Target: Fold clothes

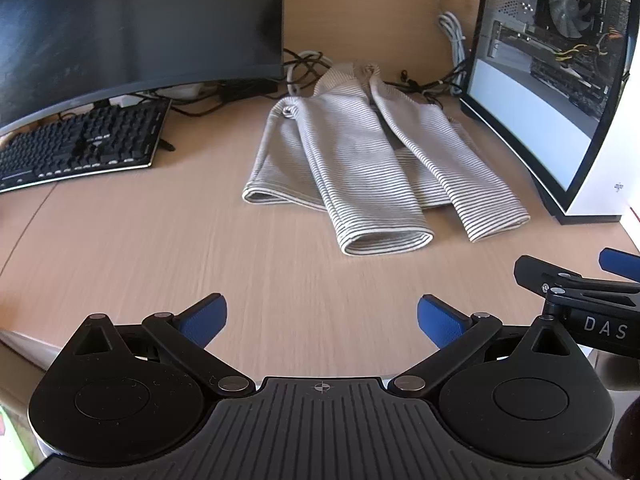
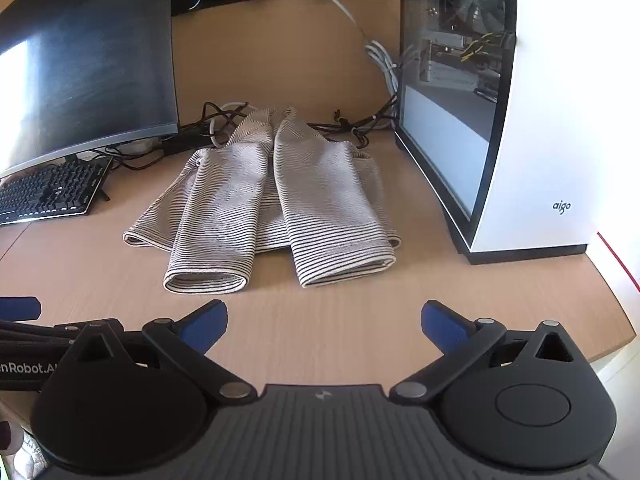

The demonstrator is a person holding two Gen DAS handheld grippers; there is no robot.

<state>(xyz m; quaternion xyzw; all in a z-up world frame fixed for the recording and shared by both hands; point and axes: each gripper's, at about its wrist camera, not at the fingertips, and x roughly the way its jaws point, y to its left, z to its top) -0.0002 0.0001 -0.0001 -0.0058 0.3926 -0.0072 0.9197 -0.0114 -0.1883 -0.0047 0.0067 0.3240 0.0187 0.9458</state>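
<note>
Left wrist view: the left gripper (image 1: 322,322), black with blue-padded fingers (image 1: 204,322), occupies the lower frame with its jaws spread wide and nothing between them, above the pale wood-grain desk (image 1: 160,248). The grey-and-white striped long-sleeved garment (image 1: 360,160) lies flat at centre frame, both sleeves folded forward over the body, their cuffs pointing toward the camera. A black curved monitor (image 1: 132,28) fills the upper left, with a black keyboard (image 1: 80,140) beneath it at left. A white computer case with a glass side panel (image 1: 560,80) stands at the right edge, just beside the garment. At lower right part of the right gripper (image 1: 576,280) enters the frame.

Right wrist view: the right gripper (image 2: 324,324) likewise stands wide and holds nothing, near the garment's (image 2: 276,196) cuffs but apart from them. Dark and white cables (image 2: 224,118) lie behind the collar; whether they touch the fabric is unclear. The left gripper's blue fingertip (image 2: 20,307) shows at the left edge.
</note>
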